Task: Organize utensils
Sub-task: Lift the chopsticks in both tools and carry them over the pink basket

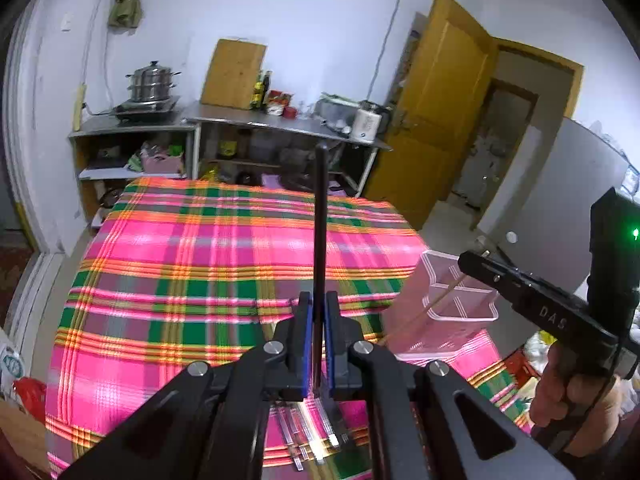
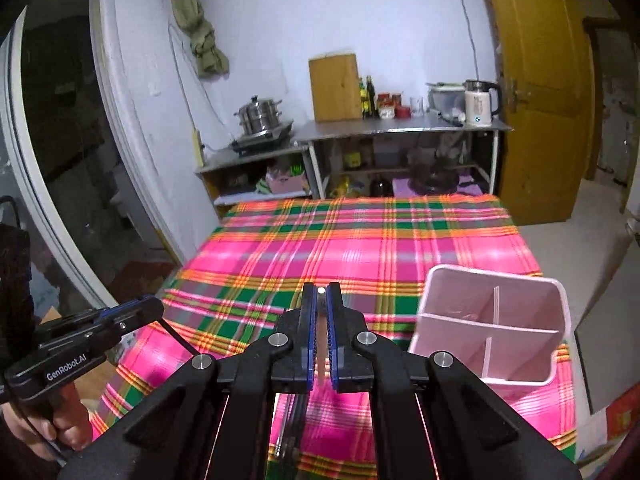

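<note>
Between left fingers (image 1: 304, 332), black chopstick (image 1: 320, 216) upright

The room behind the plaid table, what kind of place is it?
Most likely a simple home kitchen: a steel steamer pot on a cooktop, an electric kettle and sauce bottles on a metal counter, with a cutting board against the wall.

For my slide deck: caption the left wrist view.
Left gripper clamps an upright black utensil over the plaid tablecloth; beside it, the right gripper reaches the pink divided holder.
</note>
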`<state>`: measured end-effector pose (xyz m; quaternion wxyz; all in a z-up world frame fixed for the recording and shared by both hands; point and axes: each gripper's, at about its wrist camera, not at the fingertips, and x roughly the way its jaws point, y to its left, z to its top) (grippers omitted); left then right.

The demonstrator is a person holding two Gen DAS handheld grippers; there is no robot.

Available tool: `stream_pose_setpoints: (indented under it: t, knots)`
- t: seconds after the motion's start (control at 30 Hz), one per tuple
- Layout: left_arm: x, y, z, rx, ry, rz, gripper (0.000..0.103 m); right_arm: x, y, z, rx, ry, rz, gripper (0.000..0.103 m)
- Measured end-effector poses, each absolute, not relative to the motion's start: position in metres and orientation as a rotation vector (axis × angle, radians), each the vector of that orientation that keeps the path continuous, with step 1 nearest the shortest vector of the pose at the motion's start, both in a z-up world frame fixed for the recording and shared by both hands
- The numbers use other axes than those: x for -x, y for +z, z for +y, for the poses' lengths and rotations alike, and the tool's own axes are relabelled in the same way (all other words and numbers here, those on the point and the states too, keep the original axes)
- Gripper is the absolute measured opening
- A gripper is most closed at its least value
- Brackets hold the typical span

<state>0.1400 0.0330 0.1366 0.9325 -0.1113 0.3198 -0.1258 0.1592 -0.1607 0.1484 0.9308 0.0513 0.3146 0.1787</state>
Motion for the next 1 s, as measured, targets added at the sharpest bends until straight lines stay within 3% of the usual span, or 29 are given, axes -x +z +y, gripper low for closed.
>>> stream_pose_setpoints:
  t: [0.57,1.0]
  knots:
    - [-0.193,0.200,-0.071,0.230,-0.492,0.601,0.006,-0.157,0.210,-0.267,-0.211,0.203,0.493,0.005]
    - [-0.232,0.133,-0.114,0.215,-0.510,0.733,0.006,-0.199,0.146,-0.284,-0.264,0.187,0.611,0.005]
